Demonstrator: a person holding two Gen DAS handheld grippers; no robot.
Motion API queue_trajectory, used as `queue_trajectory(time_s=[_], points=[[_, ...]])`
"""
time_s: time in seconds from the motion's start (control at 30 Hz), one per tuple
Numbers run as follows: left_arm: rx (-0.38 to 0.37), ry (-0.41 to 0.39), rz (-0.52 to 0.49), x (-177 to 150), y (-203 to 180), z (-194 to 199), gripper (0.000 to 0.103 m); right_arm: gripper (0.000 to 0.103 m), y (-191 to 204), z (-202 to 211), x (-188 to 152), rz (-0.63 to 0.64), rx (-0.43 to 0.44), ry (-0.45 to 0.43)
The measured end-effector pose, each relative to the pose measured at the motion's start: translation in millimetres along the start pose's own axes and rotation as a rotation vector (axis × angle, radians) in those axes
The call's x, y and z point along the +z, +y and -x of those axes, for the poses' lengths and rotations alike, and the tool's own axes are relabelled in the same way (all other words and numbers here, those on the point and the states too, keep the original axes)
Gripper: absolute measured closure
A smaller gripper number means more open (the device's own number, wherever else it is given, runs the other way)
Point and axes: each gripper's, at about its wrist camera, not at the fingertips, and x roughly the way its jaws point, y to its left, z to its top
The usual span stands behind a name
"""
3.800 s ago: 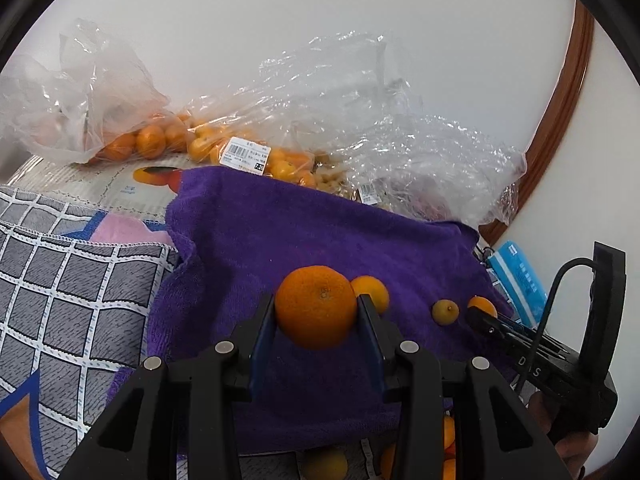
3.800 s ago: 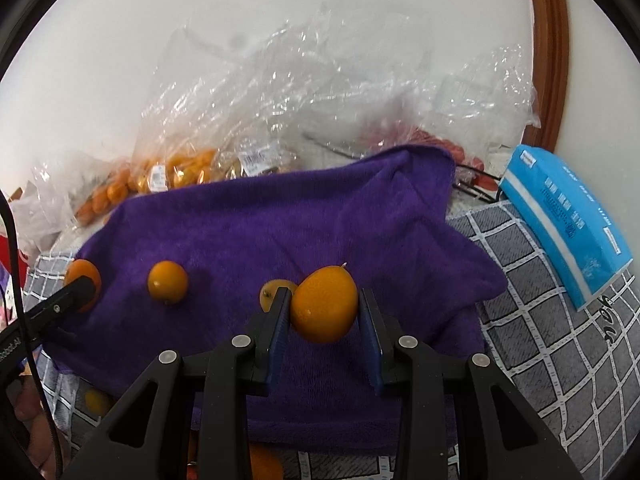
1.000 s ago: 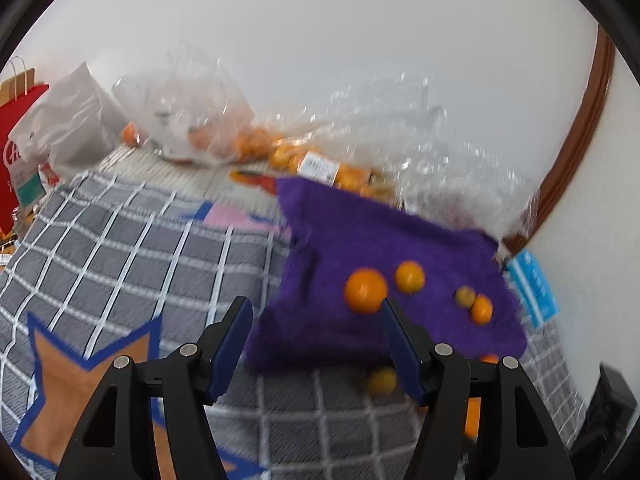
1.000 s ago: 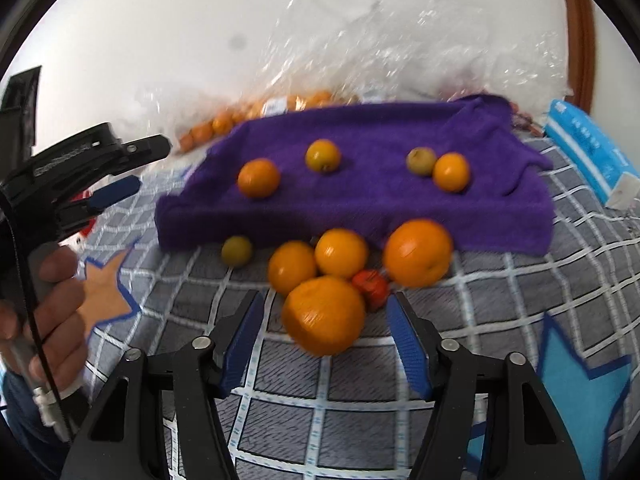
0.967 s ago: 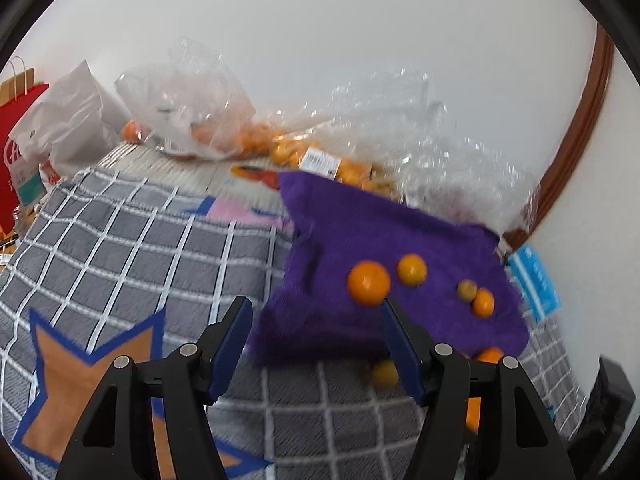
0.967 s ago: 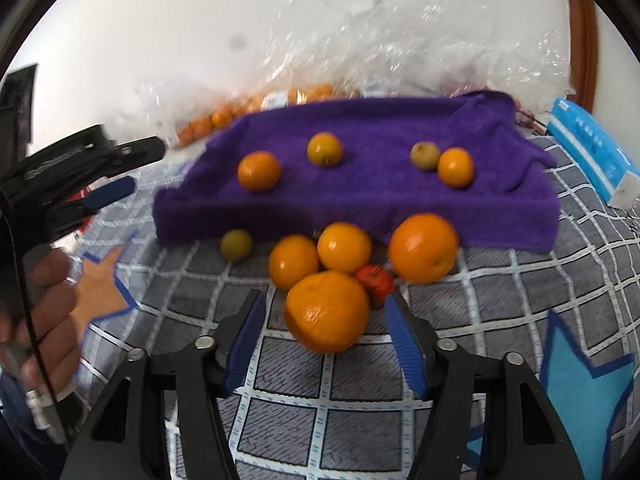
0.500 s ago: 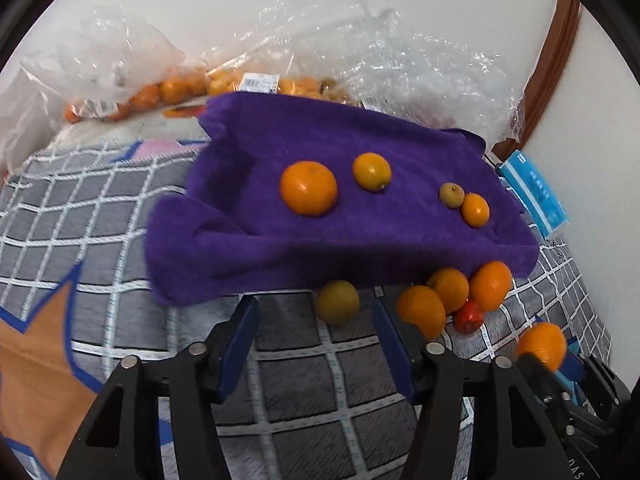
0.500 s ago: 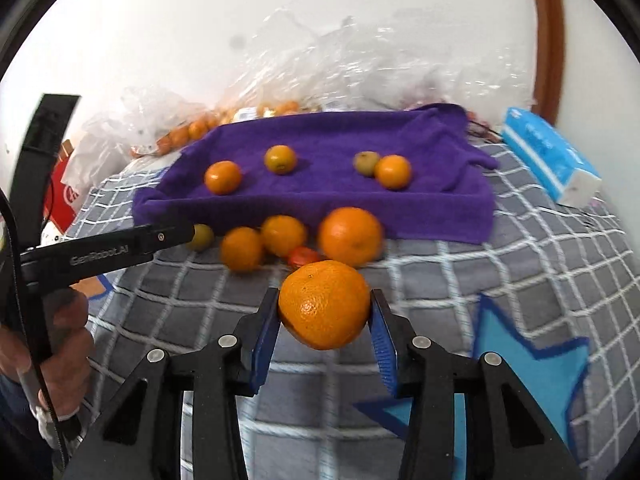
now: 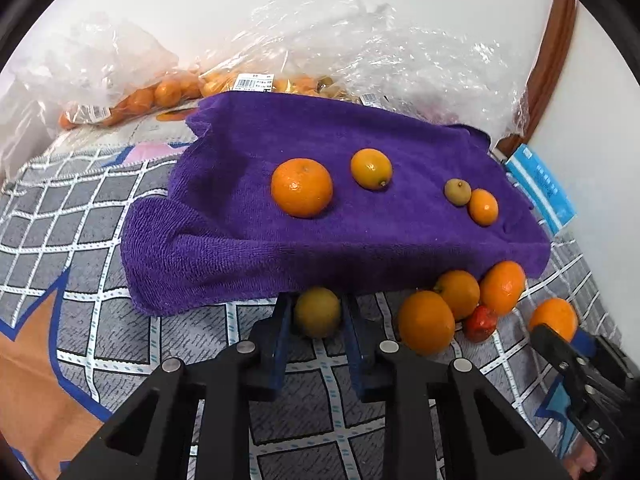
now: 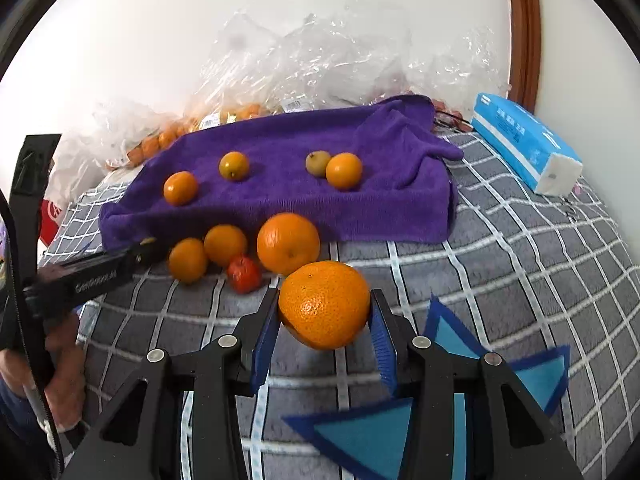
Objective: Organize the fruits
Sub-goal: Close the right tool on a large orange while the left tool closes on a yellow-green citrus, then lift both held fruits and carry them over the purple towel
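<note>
While four fruits sit on the purple towel, loose oranges crowd its near edge at twelve o'clock from the right gripper, which angles down, clamping a big orange. The left gripper, also tilted down, is clenched on a yellow-green fruit; crumpled bags blur behind.

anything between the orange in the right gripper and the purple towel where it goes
Yes: the big orange and a small red fruit lie on the blanket just ahead of the held orange, against the purple towel edge.
</note>
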Motion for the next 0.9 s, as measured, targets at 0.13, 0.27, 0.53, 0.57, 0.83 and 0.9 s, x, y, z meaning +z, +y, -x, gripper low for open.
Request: queue_trajectory(time_s=[0.13,0.27,0.53,0.57,0.83,0.9], points=[[-0.052,-0.007,0.048,0,10,1,0.08,0.059,0,-7,1,-0.011,-0.005,0.011],[-0.064,-0.011,0.062,-1,11,0,0.08,0.059,-4,-11,1,-0.042,-0.002,0.029],[-0.058,-0.009,0.069,2,11,0,0.08,0.059,-1,-7,-1,-0.025,-0.026,0.017],[-0.06,-0.01,0.07,2,12,1,0.08,0.06,1,-7,-1,-0.014,-0.029,0.017],[-0.079,-0.047,0.098,3,19,8,0.08,0.059,6,-8,-1,0.02,-0.016,0.029],[-0.079,-0.056,0.1,3,20,9,0.08,0.059,6,-8,-1,0.017,-0.015,0.028]])
